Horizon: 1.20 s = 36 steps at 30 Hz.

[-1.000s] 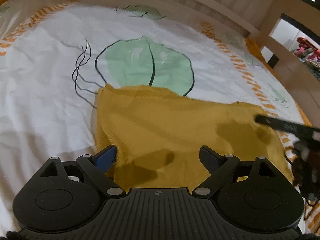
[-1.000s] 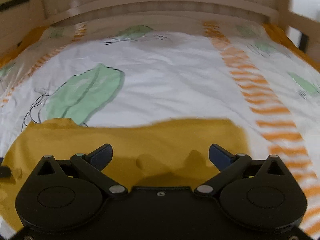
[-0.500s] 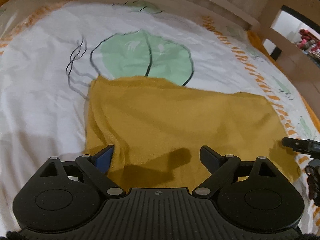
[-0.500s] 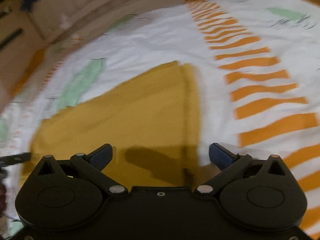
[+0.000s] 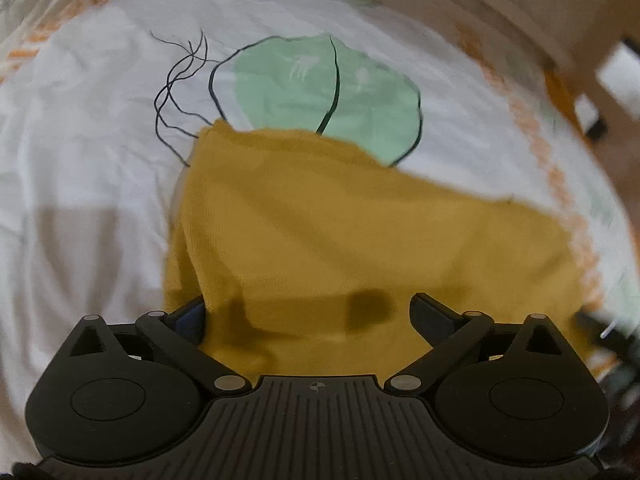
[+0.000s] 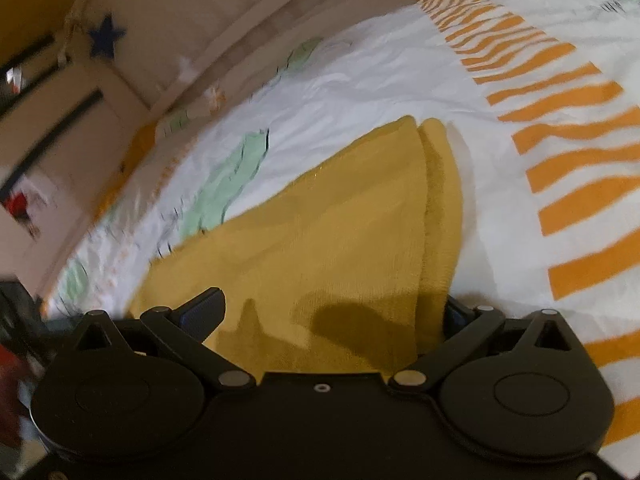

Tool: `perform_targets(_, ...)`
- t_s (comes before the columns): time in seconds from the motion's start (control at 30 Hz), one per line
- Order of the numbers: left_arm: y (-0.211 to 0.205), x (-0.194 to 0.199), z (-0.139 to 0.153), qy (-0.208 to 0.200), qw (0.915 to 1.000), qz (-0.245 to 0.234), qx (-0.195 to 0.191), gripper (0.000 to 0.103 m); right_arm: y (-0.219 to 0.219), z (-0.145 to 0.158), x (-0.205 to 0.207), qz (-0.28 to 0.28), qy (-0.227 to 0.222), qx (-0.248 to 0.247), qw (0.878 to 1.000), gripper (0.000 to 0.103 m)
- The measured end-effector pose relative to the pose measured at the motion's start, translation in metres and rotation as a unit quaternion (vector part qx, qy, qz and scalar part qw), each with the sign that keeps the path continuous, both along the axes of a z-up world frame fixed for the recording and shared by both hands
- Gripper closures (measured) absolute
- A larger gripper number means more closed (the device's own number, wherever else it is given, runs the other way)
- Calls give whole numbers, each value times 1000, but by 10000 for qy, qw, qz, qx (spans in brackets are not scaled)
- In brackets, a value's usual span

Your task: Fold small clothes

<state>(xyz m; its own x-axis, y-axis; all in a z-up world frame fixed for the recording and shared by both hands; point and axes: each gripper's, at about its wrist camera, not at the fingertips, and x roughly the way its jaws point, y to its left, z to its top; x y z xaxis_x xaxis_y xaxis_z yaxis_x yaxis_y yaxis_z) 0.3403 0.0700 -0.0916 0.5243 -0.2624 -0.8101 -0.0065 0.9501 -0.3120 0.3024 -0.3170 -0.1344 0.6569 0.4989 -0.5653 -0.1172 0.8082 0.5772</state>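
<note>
Yellow cloth [image 5: 360, 248] lies on the sheet [image 5: 88, 152], its far edge overlapping the lower part of the green leaf print [image 5: 320, 88]. In the right view the cloth [image 6: 320, 248] shows two layers along its right edge, one lying over the other, just left of the orange stripes [image 6: 568, 168].

Left gripper [image 5: 308, 312]: jaws spread wide, low over the cloth's near edge. The cloth's left border rises in a fold in front of the left finger [image 5: 188, 316]; contact cannot be told.

Right gripper [image 6: 332, 308]: jaws spread wide, straddling the cloth's near right corner. Its right finger [image 6: 456, 314] is partly hidden behind the doubled edge.

Both views are motion-blurred.
</note>
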Motion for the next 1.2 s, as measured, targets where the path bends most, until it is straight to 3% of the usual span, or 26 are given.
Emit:
perform_targets(0.2,-47,28,21,-173,9995,-18,262,2,10,3,-3,280,-48,-484,9984,0)
perform_targets(0.37,-90,52,19,-294,9976,-142,617,2,5,2,-3,281,-2,-396,9988,0)
perform_targets(0.63,-119,86,-24,69,9901,-48,1398,0,1,2,-2,240,88,-185,9995,0)
perform_targets(0.7,-122,84,-28,-145,9876,-135,1560,0,0,2,-2,242,92,-159,9995,0)
perform_targets(1.2,-123,78,-18,-145,9861,-194,1643,1,-2,0,-1,260,29,-129,9996,0)
